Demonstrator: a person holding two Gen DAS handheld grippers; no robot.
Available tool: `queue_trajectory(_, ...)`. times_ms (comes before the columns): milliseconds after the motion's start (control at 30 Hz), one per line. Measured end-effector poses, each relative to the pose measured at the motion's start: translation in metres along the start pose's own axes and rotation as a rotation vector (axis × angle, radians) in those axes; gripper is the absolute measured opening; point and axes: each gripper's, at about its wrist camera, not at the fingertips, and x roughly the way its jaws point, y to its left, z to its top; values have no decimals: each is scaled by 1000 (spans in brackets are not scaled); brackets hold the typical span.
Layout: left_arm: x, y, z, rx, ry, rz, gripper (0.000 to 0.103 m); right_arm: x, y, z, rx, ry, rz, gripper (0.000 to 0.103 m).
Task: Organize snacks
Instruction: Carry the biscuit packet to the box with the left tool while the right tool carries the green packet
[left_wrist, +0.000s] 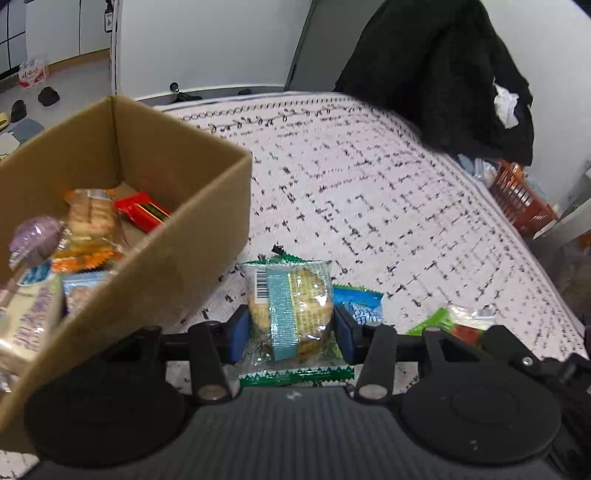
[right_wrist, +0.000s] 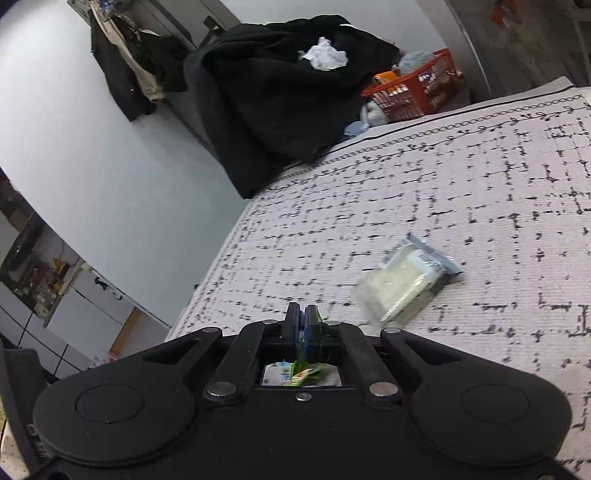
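Note:
My left gripper (left_wrist: 291, 321) is shut on a green-edged clear packet of biscuits (left_wrist: 291, 306), held just right of the cardboard box (left_wrist: 177, 206). The box holds several snacks, among them a red packet (left_wrist: 142, 212), a biscuit pack (left_wrist: 90, 218) and a purple-wrapped one (left_wrist: 35, 232). A blue packet (left_wrist: 360, 304) and a green and red packet (left_wrist: 450, 321) lie on the patterned white bedcover (left_wrist: 388, 192) behind my fingers. My right gripper (right_wrist: 303, 325) is shut on a thin green wrapper (right_wrist: 304, 371), low over the cover. A clear packet with pale contents (right_wrist: 404, 280) lies to its right.
A black coat (left_wrist: 443, 74) hangs over the bed's far corner, also in the right wrist view (right_wrist: 280, 85). An orange basket (right_wrist: 413, 90) of items stands beyond the bed. The bed's edge (right_wrist: 221, 254) drops to the floor left of my right gripper.

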Motion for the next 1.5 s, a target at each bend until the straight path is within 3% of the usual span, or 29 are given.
queue_trajectory(533, -81, 27, 36, -40, -103, -100, 47, -17, 68, -3, -85, -79, 126, 2)
queue_trajectory(967, -112, 80, 65, -84, -181, -43, 47, -19, 129, -23, -170, -93, 209, 2)
queue_trajectory(1500, -99, 137, 84, -120, -167, 11, 47, 19, 171, -55, -215, -25, 238, 2)
